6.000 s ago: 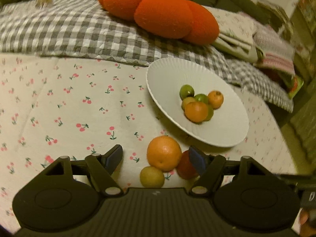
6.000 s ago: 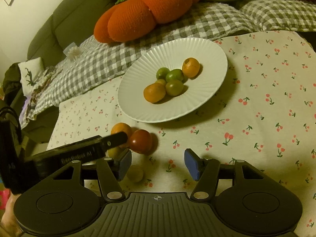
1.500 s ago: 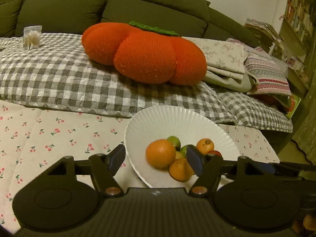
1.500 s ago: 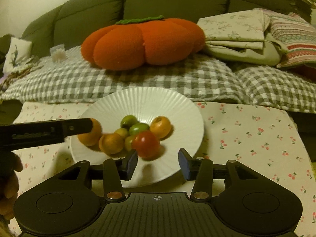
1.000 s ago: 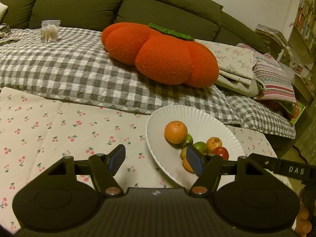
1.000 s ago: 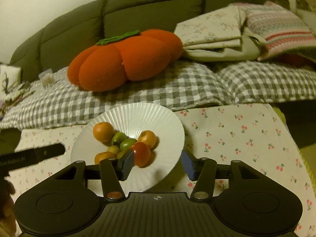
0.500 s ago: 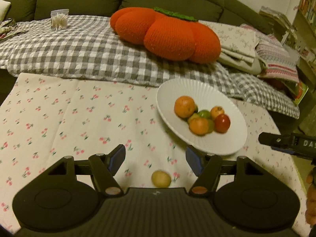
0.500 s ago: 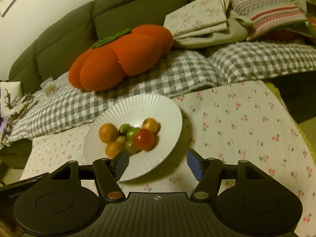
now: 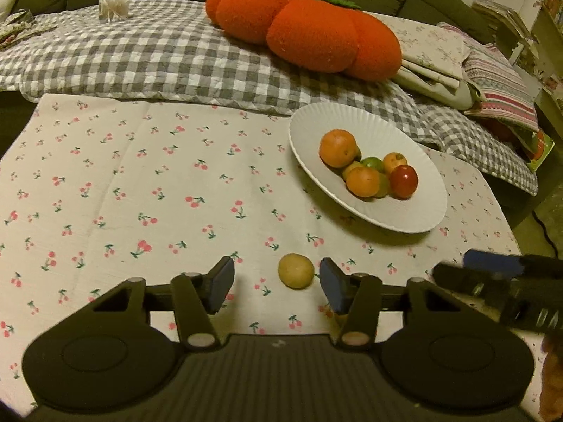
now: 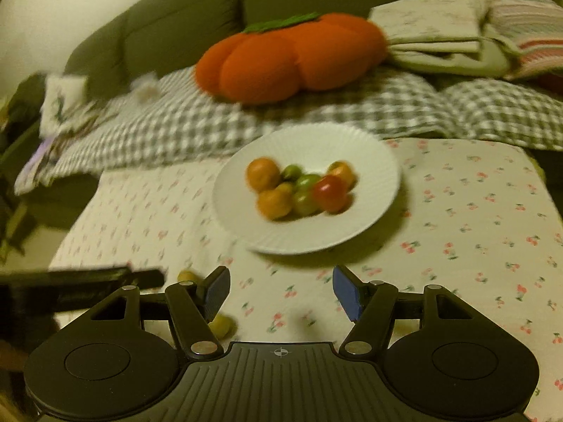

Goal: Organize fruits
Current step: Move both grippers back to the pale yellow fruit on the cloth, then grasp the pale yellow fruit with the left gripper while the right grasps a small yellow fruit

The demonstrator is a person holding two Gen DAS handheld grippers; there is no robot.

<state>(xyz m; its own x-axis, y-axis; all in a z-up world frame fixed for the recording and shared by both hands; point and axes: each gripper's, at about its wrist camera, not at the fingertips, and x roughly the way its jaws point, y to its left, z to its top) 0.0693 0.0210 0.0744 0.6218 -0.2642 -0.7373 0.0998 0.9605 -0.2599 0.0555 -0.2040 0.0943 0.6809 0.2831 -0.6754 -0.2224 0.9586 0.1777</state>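
Since the frames of a moment ago both cameras have tipped further down toward the table, so the small yellow fruit (image 9: 296, 270) that sat low at the edge of the left wrist view now lies higher, between the left gripper's (image 9: 276, 283) blue pads. The left gripper's jaws are closing, yet the pads do not press on the yellow fruit: it rests on the cherry-print tablecloth (image 9: 140, 193) just beside the right pad, with a clear gap to the left one. To the right and farther away stands the white ribbed plate (image 9: 415, 211), holding a large orange (image 9: 337, 148), a smaller orange fruit (image 9: 362, 181), green fruits (image 9: 373, 163) and a red fruit (image 9: 404, 181) in a tight cluster. Behind the table a grey checked blanket (image 9: 140, 56) covers the sofa, with an orange pumpkin cushion (image 9: 309, 31) on it. At the near right edge of the left wrist view the right gripper (image 10: 280, 293) shows as a dark blurred bar; in its own blurred view its jaws are spread with nothing between them, over bare cloth in front of the plate (image 10: 352, 235), and another small yellow-green fruit (image 10: 221, 327) lies beside its left finger.
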